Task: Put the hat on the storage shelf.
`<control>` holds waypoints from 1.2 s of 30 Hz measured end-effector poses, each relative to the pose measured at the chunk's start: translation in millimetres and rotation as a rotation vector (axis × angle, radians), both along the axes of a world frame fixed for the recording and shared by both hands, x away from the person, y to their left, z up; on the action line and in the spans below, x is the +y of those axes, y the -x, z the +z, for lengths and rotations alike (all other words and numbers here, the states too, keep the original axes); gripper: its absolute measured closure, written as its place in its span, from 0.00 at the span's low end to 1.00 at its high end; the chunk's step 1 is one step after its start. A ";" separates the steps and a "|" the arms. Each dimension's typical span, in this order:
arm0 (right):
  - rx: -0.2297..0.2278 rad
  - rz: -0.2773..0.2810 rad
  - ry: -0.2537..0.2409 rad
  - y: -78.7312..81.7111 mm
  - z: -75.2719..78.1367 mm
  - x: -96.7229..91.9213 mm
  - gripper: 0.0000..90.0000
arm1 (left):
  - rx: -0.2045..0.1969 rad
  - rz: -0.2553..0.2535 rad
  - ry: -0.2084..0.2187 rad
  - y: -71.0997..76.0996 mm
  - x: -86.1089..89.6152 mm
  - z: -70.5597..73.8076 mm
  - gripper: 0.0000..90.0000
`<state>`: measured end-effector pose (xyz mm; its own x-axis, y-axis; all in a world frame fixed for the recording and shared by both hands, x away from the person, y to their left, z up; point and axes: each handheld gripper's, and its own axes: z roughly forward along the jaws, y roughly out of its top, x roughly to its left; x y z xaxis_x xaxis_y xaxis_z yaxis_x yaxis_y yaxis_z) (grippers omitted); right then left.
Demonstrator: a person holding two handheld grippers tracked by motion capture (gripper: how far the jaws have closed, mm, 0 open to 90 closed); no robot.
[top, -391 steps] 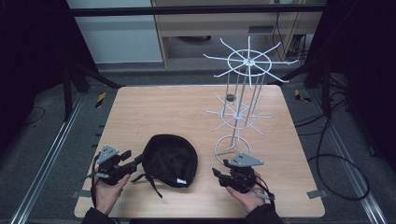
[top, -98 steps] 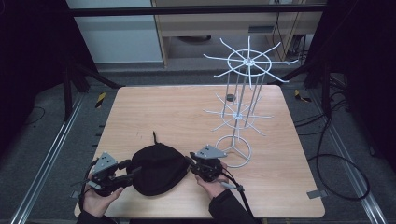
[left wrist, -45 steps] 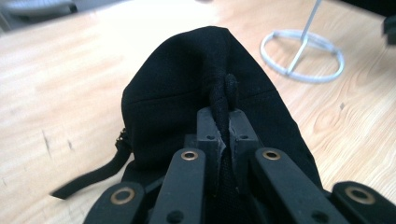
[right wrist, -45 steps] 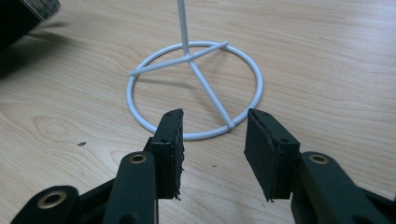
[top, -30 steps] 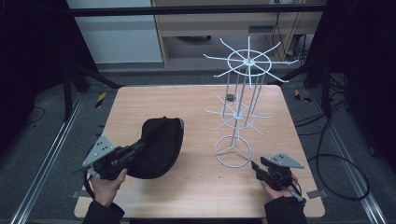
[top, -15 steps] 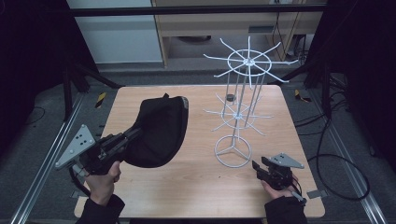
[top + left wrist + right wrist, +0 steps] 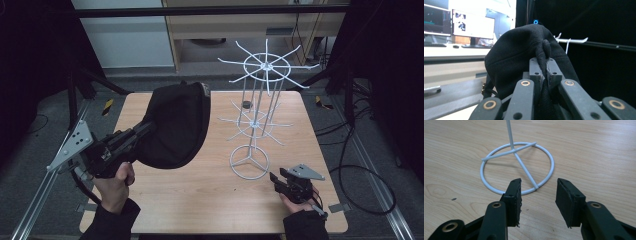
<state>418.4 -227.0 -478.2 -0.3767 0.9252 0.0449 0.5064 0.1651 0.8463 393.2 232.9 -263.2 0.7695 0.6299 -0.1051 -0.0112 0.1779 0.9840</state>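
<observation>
Item: black cap point(image 7: 176, 125), lifted clear above the table's point(image 7: 200, 200) left half, a fold of its fabric pinched tight in my left gripper point(image 7: 543, 68). White wire rack point(image 7: 257, 107) stands right of centre. My right gripper point(image 7: 538, 198) rests near the table's front right corner, jaws apart, holding nothing, just before the rack's ring base.

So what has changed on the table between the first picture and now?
The left gripper has clamped the black cap and lifted it off the table, up and toward the white wire rack. The right gripper let go, moved right and now rests open before the rack's ring base. The rack stayed where it was.
</observation>
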 end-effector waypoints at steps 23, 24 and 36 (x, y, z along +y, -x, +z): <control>0.012 0.005 -0.003 -0.2 -0.1 1.5 0.61 | -0.092 -0.053 0.065 3.8 -29.6 36.4 0.95; 0.007 0.006 0.003 -0.6 -0.4 1.4 0.61 | -0.092 -0.057 0.065 3.2 -32.2 37.3 0.95; 0.007 0.011 0.002 -0.7 -0.6 1.5 0.61 | -0.079 -0.097 0.050 -7.3 -57.5 35.6 0.94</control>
<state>419.0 -225.5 -478.8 -0.3866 0.9211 0.0459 0.5108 0.1724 0.8423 400.5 175.3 -227.7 0.8336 0.5478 -0.0714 -0.0683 0.2306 0.9707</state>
